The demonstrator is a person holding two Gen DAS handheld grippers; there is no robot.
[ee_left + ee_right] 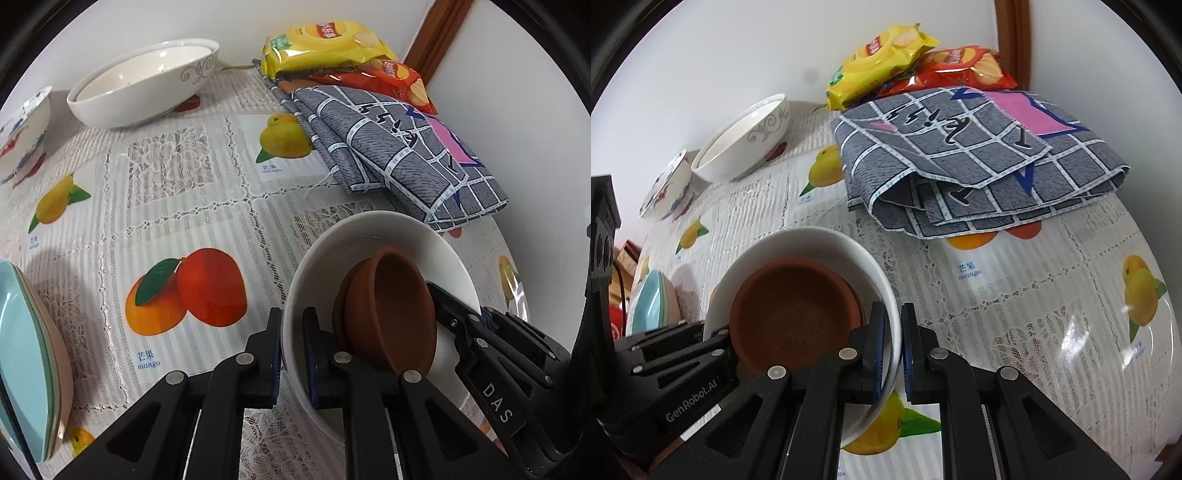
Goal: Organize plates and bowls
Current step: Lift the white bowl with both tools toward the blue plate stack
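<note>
White bowl (369, 236), brown dishes (391, 314) nested inside, is grasped at opposite rims by left tongs (291, 354) and right tongs (894, 354); likely next, carry it level toward the far-left bowls (147, 81).

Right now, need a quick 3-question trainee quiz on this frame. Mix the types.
1. True or false: the brown clay dish sits inside the plain white bowl.
2. Which rim does each gripper pinch? A) both the plain white bowl B) both the clay dish C) one each
3. Fill in: the yellow snack bag lies beside a ___ snack bag.

Key: 1 true. 2 A: left gripper and right gripper fingers straddle opposite sides of the white rim. 3 red.
</note>
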